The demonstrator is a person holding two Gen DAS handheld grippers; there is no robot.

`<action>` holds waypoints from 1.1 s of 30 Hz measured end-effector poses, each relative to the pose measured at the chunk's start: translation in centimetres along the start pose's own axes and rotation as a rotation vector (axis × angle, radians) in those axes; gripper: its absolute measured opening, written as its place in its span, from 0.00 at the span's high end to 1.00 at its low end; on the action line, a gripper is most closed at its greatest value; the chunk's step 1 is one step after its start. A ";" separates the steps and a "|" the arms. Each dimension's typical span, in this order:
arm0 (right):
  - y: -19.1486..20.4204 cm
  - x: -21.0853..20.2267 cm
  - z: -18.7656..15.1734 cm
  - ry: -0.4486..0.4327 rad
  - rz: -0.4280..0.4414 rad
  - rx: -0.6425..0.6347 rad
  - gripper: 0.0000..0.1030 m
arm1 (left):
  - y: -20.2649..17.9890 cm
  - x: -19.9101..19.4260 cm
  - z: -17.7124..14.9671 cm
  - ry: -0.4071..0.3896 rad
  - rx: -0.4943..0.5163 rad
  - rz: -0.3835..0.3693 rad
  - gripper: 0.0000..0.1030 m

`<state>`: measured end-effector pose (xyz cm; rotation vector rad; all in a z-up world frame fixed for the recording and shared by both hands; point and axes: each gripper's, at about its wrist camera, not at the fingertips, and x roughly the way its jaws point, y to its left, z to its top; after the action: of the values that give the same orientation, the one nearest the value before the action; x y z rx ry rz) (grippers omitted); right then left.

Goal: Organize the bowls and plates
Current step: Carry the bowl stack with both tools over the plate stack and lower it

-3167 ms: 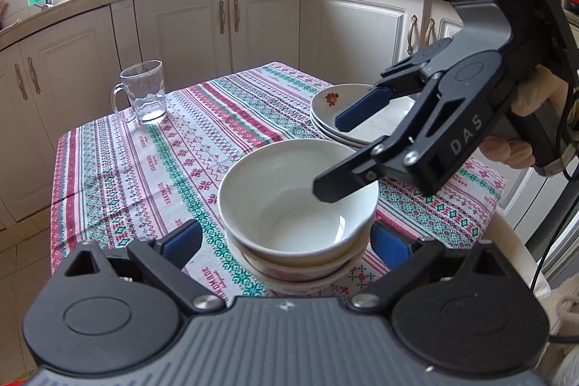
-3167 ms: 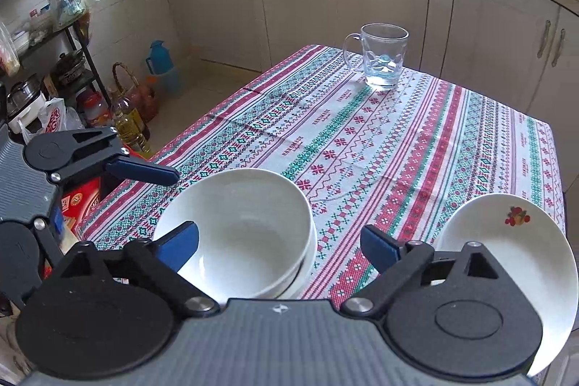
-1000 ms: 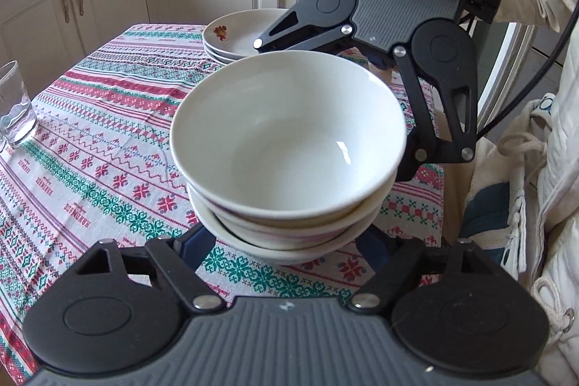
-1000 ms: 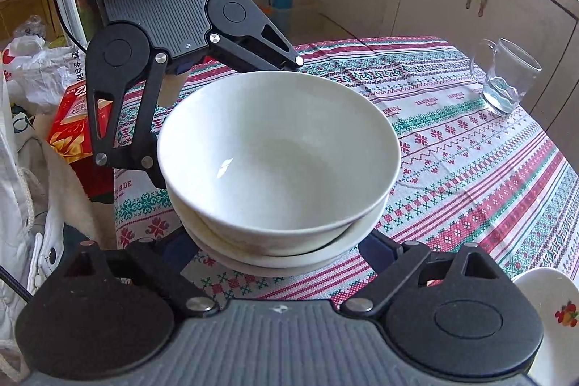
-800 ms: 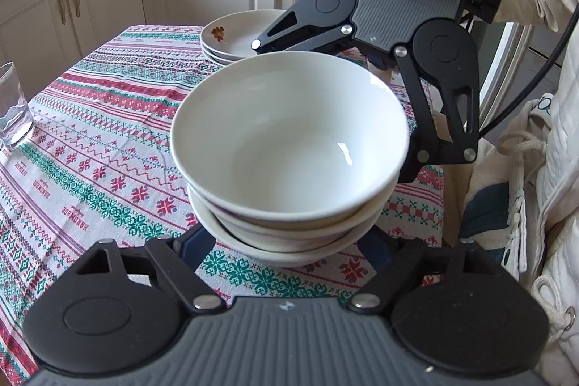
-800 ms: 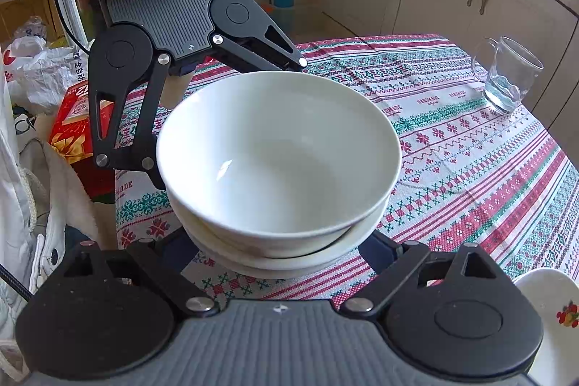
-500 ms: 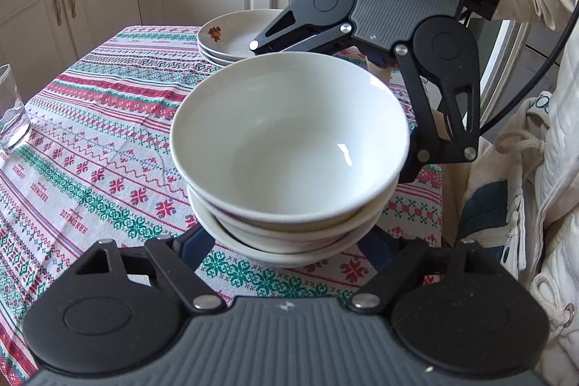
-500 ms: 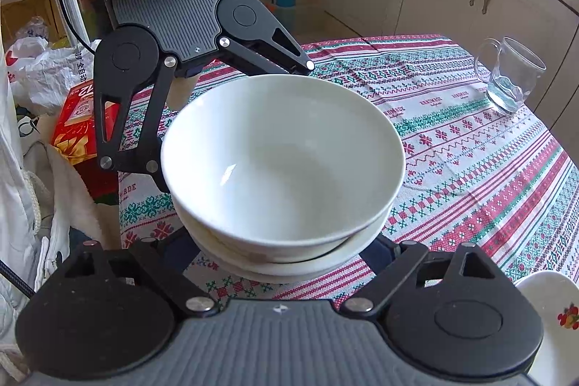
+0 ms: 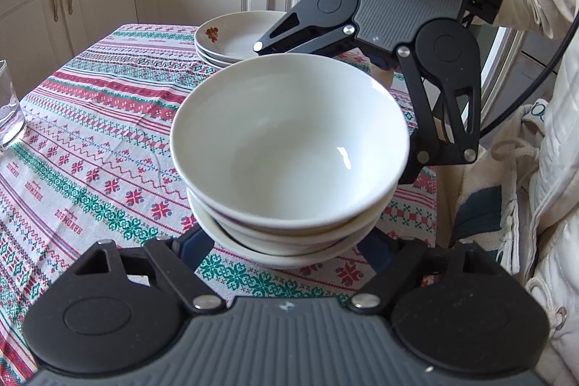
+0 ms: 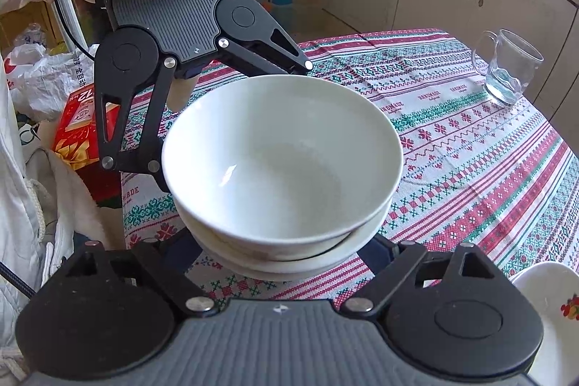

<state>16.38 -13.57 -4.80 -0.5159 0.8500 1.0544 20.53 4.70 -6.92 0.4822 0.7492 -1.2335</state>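
Left wrist view: the left claw point(image 9: 289, 246) tilts down, pinching the stack of bowls point(image 9: 289, 147) from both sides above the tabletop point(image 9: 90, 132); stacked plates point(image 9: 231, 38) sit beyond.

Right wrist view: the right claw point(image 10: 286, 250) pinches the same stack opposite; a glass mug point(image 10: 508, 71) stands well apart.

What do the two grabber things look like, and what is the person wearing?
Each is black, with a ribbed grey plate, round pivot discs, silver bolts and dark blue finger pads. The right gripper has three round lenses, a pale sticker and a black cable. The left gripper looks alike. The sleeves are cream-white and padded.
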 end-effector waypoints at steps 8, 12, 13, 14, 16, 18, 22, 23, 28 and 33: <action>-0.6 -2.1 -0.4 -0.020 -0.023 0.004 0.10 | -0.6 0.2 2.8 -0.009 0.027 0.018 0.18; -1.3 -4.2 -0.9 -0.030 -0.053 0.004 0.10 | -0.8 0.6 5.1 -0.022 0.061 0.021 0.18; -1.5 -4.8 -1.1 -0.032 -0.062 0.005 0.10 | -0.7 0.8 5.8 -0.026 0.068 0.019 0.18; -1.8 -5.4 -1.2 -0.034 -0.070 0.008 0.10 | -0.7 1.0 6.4 -0.030 0.074 0.016 0.18; -2.3 -6.5 -1.6 -0.038 -0.092 0.010 0.10 | -0.6 1.5 7.7 -0.039 0.090 0.013 0.18; -2.9 -7.6 -1.9 -0.039 -0.113 0.012 0.10 | -0.6 2.0 9.1 -0.047 0.109 0.009 0.18; -4.4 -9.9 -3.2 -0.037 -0.151 0.025 0.10 | -0.2 3.5 11.7 -0.062 0.136 -0.008 0.18; -4.9 -10.2 -3.4 -0.036 -0.159 0.031 0.10 | -0.1 3.9 12.3 -0.067 0.146 -0.010 0.18; -7.2 -11.9 -5.0 -0.021 -0.212 0.044 0.10 | 0.6 6.3 14.9 -0.081 0.183 -0.030 0.18; -9.4 -12.6 -6.7 -0.006 -0.247 0.068 0.09 | 1.4 8.9 16.7 -0.074 0.209 -0.044 0.18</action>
<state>19.57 -29.16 1.27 -0.5452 0.7911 0.7981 27.25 -12.42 -2.33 0.5899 0.5731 -1.3705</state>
